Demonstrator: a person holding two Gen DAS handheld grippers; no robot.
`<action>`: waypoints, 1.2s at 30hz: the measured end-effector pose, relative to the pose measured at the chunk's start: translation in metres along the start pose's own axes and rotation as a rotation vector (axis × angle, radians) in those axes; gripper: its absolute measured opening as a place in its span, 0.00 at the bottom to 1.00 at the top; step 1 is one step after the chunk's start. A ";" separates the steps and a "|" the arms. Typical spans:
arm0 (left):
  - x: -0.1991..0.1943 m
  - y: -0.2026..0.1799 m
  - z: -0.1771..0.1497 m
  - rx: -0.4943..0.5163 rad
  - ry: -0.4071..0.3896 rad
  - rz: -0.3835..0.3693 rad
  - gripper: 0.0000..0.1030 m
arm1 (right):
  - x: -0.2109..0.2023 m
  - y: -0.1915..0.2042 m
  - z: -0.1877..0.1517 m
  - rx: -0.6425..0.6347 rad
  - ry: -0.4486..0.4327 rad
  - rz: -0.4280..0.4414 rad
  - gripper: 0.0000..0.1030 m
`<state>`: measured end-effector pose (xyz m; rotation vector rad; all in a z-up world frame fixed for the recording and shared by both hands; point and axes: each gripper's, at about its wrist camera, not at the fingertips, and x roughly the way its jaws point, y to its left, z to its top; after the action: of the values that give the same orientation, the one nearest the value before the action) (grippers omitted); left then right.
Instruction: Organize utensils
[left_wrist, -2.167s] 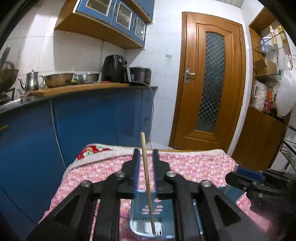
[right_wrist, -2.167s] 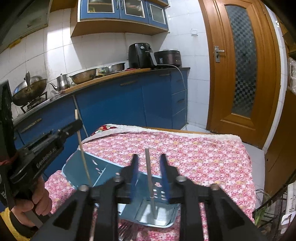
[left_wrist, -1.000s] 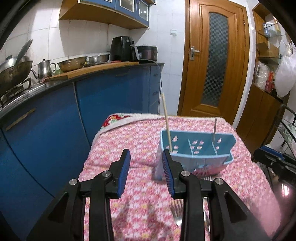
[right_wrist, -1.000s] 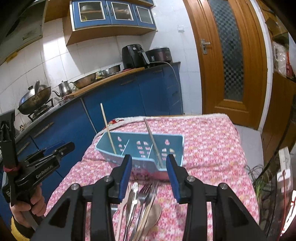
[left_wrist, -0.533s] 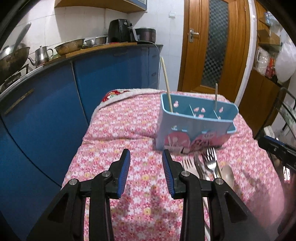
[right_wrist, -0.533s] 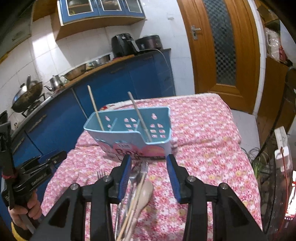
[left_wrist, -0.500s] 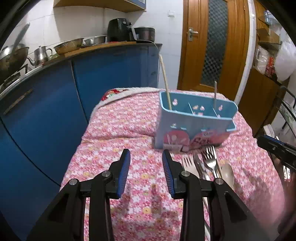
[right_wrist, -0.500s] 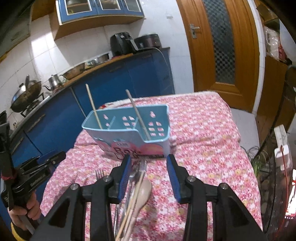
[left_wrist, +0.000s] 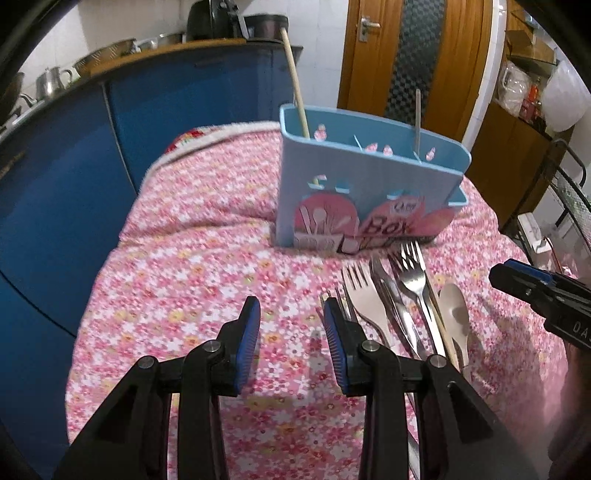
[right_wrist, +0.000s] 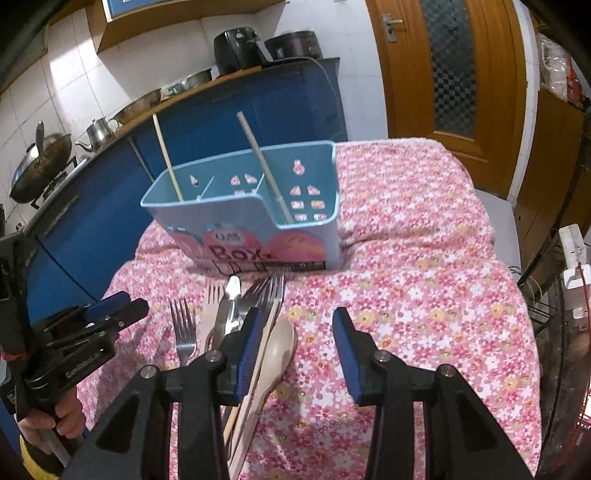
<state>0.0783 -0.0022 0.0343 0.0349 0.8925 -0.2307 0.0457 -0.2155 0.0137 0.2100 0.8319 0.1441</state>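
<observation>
Left tool (left_wrist: 291, 325) part open, empty | right tool (right_wrist: 295, 332) part open, empty | cutlery (right_wrist: 236, 314) piled on desk (right_wrist: 424, 295) before box (right_wrist: 258, 221); stick (right_wrist: 168, 162) in it | risk: I pinch several overlapping pieces, or knock the light box over.

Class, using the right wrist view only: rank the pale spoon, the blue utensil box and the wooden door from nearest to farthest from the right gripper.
1. The pale spoon lies on the cloth just beside the left finger of the right gripper.
2. The blue utensil box stands upright farther ahead, beyond the cutlery tips.
3. The wooden door is farthest, past the far end of the table, upper right.
</observation>
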 end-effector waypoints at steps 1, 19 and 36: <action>0.005 -0.001 0.000 -0.003 0.015 -0.013 0.35 | 0.003 0.000 -0.001 -0.001 0.007 0.000 0.41; 0.041 -0.009 -0.003 -0.013 0.086 -0.107 0.35 | 0.043 0.000 -0.014 -0.011 0.139 0.042 0.32; 0.048 0.002 0.000 -0.092 0.100 -0.323 0.09 | 0.054 0.004 -0.013 -0.043 0.167 0.076 0.10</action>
<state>0.1076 -0.0090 -0.0029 -0.1860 1.0061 -0.4913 0.0719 -0.1984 -0.0326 0.1906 0.9867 0.2537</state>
